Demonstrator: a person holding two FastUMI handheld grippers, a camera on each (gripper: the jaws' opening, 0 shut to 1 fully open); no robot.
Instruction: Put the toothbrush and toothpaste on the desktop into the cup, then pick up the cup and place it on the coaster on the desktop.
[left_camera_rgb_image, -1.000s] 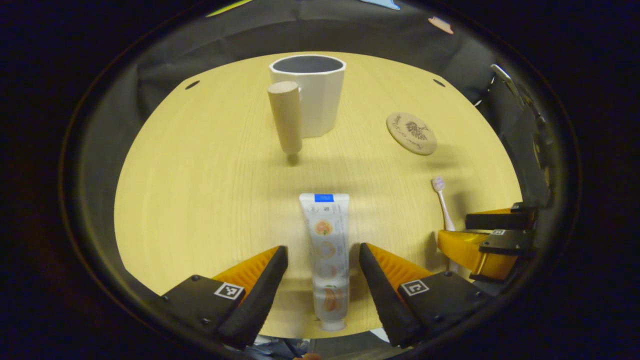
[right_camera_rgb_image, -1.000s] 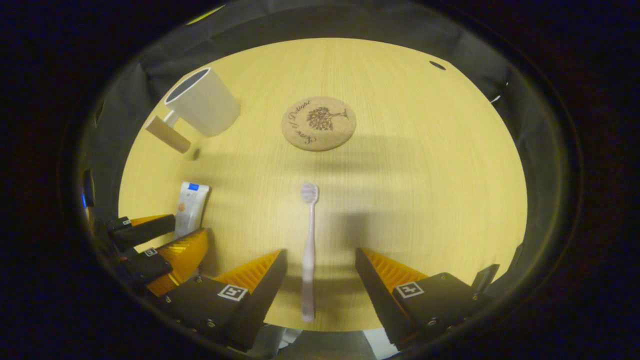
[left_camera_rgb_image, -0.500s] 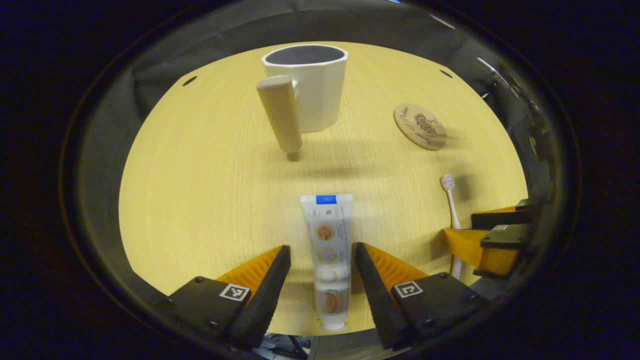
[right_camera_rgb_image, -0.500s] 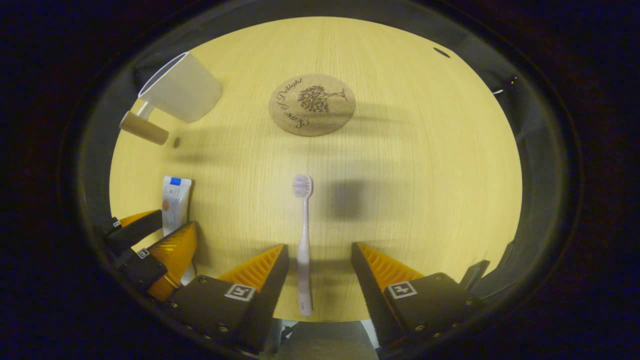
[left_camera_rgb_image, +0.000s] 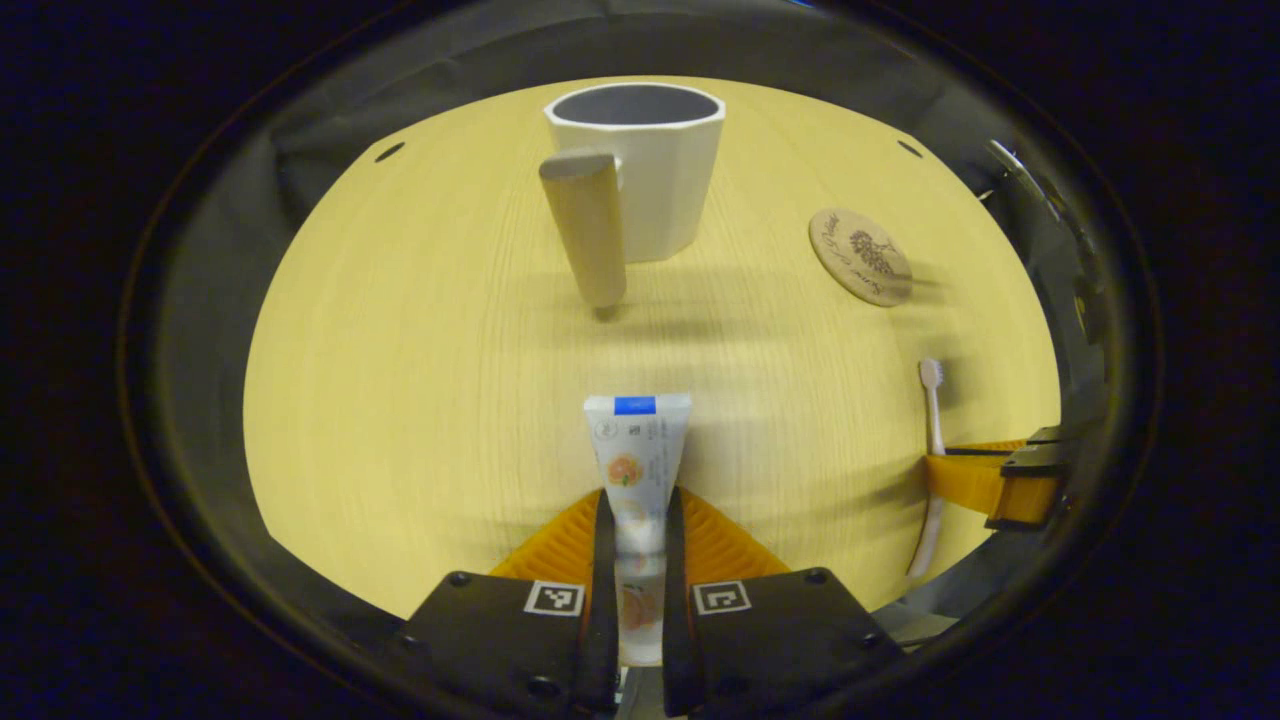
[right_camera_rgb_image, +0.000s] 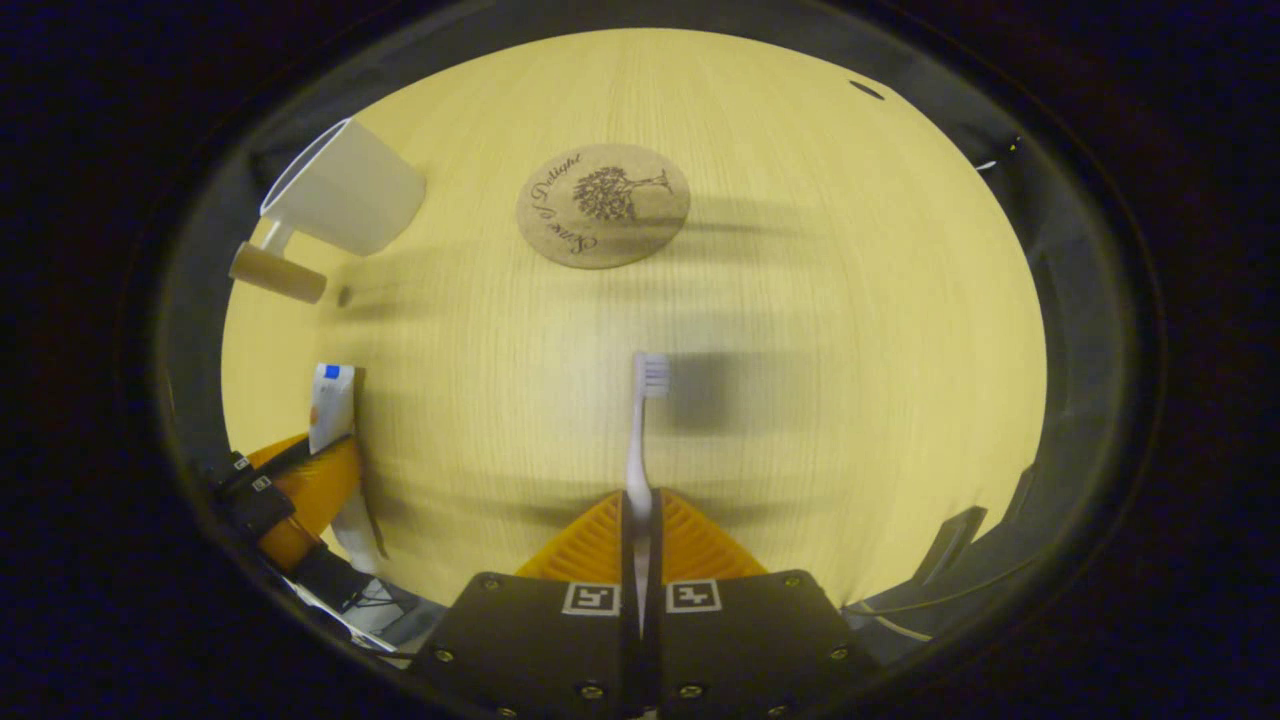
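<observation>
My left gripper (left_camera_rgb_image: 636, 520) is shut on the white toothpaste tube (left_camera_rgb_image: 634, 450), whose blue-marked end points toward the cup. The white cup (left_camera_rgb_image: 650, 170) with a wooden handle (left_camera_rgb_image: 588, 235) stands upright at the far side of the table. My right gripper (right_camera_rgb_image: 640, 515) is shut on the handle of the pale toothbrush (right_camera_rgb_image: 642, 420), bristle head pointing forward. The round cork coaster (right_camera_rgb_image: 603, 206) lies ahead of the toothbrush. In the right gripper view the cup (right_camera_rgb_image: 345, 200) is at far left and the left gripper (right_camera_rgb_image: 300, 480) holds the tube (right_camera_rgb_image: 330, 405). The right gripper (left_camera_rgb_image: 985, 480) and toothbrush (left_camera_rgb_image: 932, 395) show at right in the left gripper view.
The light wooden tabletop (left_camera_rgb_image: 420, 350) has bare room between the grippers and the cup. The coaster (left_camera_rgb_image: 860, 257) sits to the right of the cup. Black cloth surrounds the table's edges.
Both grippers have gone from open to shut: the left one closed on the toothpaste tube, the right one on the toothbrush handle. The toothbrush has turned onto its side.
</observation>
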